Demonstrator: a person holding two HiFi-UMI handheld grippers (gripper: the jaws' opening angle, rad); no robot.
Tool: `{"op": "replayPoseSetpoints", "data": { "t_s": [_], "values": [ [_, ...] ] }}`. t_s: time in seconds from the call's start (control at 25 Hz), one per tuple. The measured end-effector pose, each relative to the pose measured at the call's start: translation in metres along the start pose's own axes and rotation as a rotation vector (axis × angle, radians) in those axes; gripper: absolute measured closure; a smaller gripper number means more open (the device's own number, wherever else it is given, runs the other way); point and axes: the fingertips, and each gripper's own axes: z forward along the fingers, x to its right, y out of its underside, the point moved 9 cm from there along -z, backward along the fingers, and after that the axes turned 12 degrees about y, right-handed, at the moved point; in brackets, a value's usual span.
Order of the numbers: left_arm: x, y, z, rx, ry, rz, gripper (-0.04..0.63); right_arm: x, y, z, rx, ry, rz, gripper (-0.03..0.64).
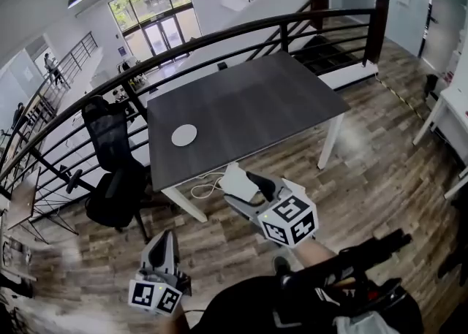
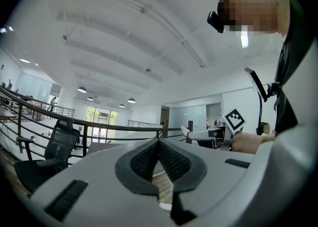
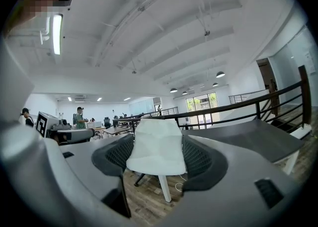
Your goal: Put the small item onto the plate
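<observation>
A small white plate [image 1: 183, 135] lies near the left front corner of the dark grey table [image 1: 256, 106]. My right gripper [image 1: 238, 188] hovers over the wooden floor just in front of the table's near edge, shut on a small white item [image 1: 237, 181]. In the right gripper view that white item [image 3: 157, 146] fills the gap between the black pads [image 3: 201, 161], with the table beyond it to the right. My left gripper [image 1: 164, 243] hangs lower left, away from the table. Its jaws are shut with nothing between them [image 2: 159, 145].
A black office chair [image 1: 111, 172] stands at the table's left end. A dark metal railing [image 1: 219, 36] runs behind the table. A white cable [image 1: 206, 188] lies on the floor under the front edge. Another white table [image 1: 450, 117] stands at the far right.
</observation>
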Motion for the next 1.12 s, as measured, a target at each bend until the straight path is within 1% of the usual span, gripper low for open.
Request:
{"op": "replayPoseSetpoints", "data": {
  "t_s": [0.16, 0.52, 0.64, 0.72, 0.88, 1.12],
  "values": [
    [-0.001, -0.001, 0.035, -0.018, -0.012, 0.001, 0.591, 0.031, -0.005, 0.015, 0.001, -0.017, 0.002, 0.304],
    [0.006, 0.002, 0.102, -0.013, -0.039, 0.034, 0.591, 0.095, -0.004, 0.046, -0.021, -0.071, 0.006, 0.304],
    [0.008, 0.002, 0.118, -0.017, -0.059, 0.026, 0.591, 0.109, -0.006, 0.055, -0.026, -0.09, 0.004, 0.304],
    [0.011, 0.002, 0.128, -0.002, -0.056, 0.02, 0.591, 0.118, -0.005, 0.059, -0.031, -0.102, 0.006, 0.304],
    [0.01, 0.008, 0.141, -0.042, -0.09, 0.041, 0.591, 0.132, -0.006, 0.064, -0.034, -0.123, 0.002, 0.304],
    [0.021, 0.006, 0.156, -0.062, -0.1, 0.032, 0.591, 0.149, -0.009, 0.067, -0.029, -0.139, 0.013, 0.304]
  ]
}}
